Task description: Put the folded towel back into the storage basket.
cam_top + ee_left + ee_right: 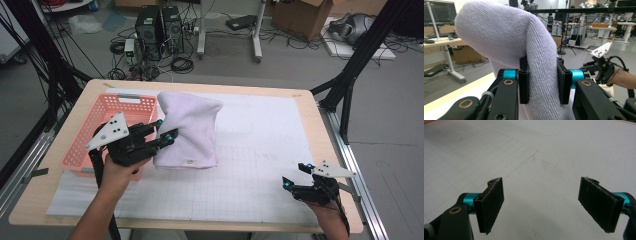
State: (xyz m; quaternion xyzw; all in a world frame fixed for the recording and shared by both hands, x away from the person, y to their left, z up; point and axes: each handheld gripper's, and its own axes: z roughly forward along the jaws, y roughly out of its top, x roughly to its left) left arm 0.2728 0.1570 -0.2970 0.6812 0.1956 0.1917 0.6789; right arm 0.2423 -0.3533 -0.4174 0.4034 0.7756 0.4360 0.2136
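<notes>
A folded pale lilac towel (190,130) is lifted off the white grid mat, its top arching over and its lower end hanging near the mat. My left gripper (166,131) is shut on the towel's left side, right beside the pink basket (85,145). In the left gripper view the thick terry towel (506,40) is squeezed between the two black pads (523,86). My right gripper (295,175) rests low over the mat at the front right, open, with nothing between its pads (490,203).
The pink plastic basket sits at the table's left edge on the white grid mat (260,145). The wooden table edge (320,125) runs along the right. Computers and cables (160,35) lie on the floor beyond the table.
</notes>
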